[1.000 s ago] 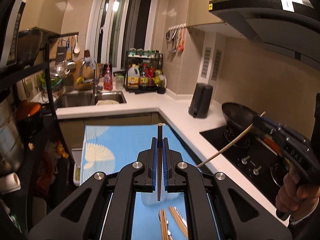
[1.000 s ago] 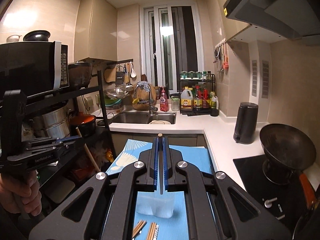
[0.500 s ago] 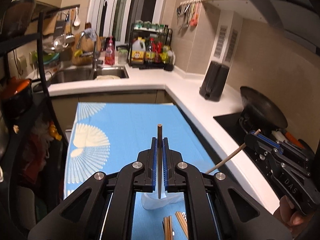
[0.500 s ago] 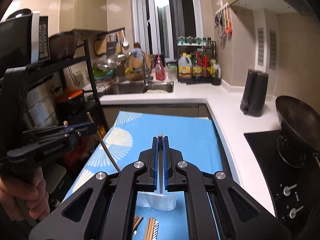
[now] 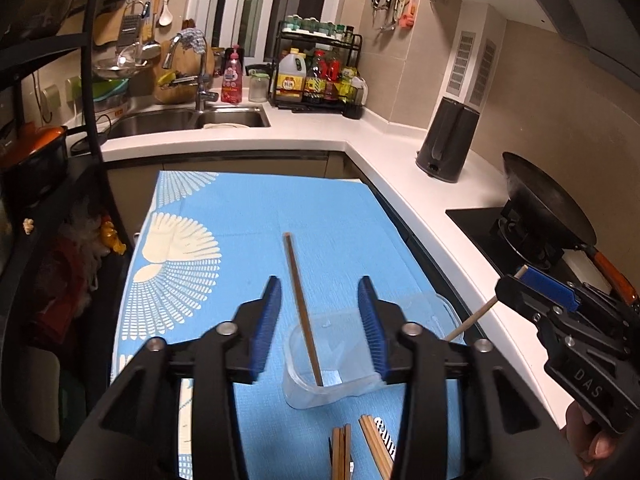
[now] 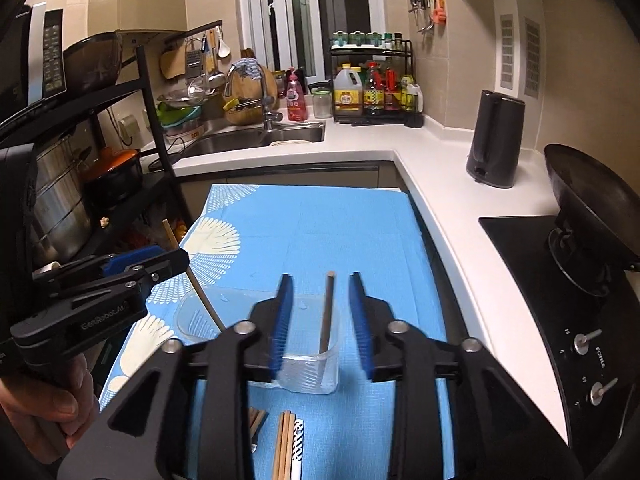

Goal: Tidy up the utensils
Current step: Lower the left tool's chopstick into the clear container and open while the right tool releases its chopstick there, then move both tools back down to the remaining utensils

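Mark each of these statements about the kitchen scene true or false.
1. The jaws of the left gripper are open. True.
2. A dark chopstick stands leaning in the clear container. True.
3. The container sits on the white counter. False: it sits on the blue mat.
4. The wok is in the sink. False: it rests on the stove.
5. The right gripper is clamped shut on a chopstick. False: its jaws are open, with a chopstick standing free between them.
6. Loose chopsticks lie on the mat on the near side of the container. True.
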The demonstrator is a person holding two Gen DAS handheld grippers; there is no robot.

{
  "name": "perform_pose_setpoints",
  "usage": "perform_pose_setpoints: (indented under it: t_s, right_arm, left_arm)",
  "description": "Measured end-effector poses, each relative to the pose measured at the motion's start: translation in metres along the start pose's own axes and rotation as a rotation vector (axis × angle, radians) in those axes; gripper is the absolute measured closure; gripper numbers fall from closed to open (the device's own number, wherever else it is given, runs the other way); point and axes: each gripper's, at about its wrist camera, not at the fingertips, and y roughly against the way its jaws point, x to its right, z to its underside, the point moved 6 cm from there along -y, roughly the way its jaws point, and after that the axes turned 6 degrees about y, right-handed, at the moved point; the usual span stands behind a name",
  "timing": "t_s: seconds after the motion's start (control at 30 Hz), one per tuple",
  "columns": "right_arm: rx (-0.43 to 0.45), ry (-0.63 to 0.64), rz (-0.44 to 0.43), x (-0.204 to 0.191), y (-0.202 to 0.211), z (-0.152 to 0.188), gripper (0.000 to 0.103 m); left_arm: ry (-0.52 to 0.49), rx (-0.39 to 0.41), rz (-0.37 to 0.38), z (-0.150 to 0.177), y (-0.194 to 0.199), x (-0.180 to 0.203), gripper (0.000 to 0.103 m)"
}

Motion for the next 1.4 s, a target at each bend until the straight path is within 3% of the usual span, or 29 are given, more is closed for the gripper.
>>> perform_pose_setpoints:
  t_s: [0.43,0.77,0.8,0.83,0.87,0.9,0.93,0.97,1.13,1.4]
  right_arm:
    - [0.087,0.019,0.053,0.006,0.061,-0.014,0.069]
    - [0.241,-0.001,0.040,-0.003,0.154,0.000,0.069]
    - [0.255,-0.004,0.033,-0.005,0.161,0.003,0.071]
    - [0.269,-0.006,0.024,-0.007,0.169,0.008,0.073]
    - [0.284,-0.007,0.015,-0.009,0.175,0.012,0.082]
    - [0.299,-0.010,0.001,-0.013,0.182,0.019,0.095]
    - [0.304,-0.014,-0.017,-0.015,0.186,0.026,0.099]
    - [0.304,-0.021,-0.038,-0.019,0.188,0.035,0.099]
    - [0.251,-0.035,-0.077,-0.034,0.174,0.095,0.099]
    - [-0.045,-0.194,-0.111,-0.031,0.086,0.230,0.096]
  left_arm:
    - [-0.016,0.094,-0.027,-0.017,0.055,0.007,0.061]
    - [-0.012,0.168,-0.011,0.013,0.123,-0.002,0.062]
    - [-0.015,0.171,-0.010,0.019,0.128,-0.004,0.064]
    - [-0.020,0.173,-0.009,0.026,0.133,-0.005,0.076]
    - [-0.026,0.173,-0.004,0.033,0.137,-0.006,0.086]
    - [-0.031,0.173,0.006,0.042,0.141,-0.007,0.087]
    - [-0.036,0.174,0.014,0.053,0.144,-0.009,0.089]
    - [-0.040,0.173,0.024,0.064,0.147,-0.011,0.095]
    - [-0.025,0.152,0.067,0.129,0.145,-0.020,0.096]
    - [0.008,0.047,0.114,0.244,0.104,-0.018,0.096]
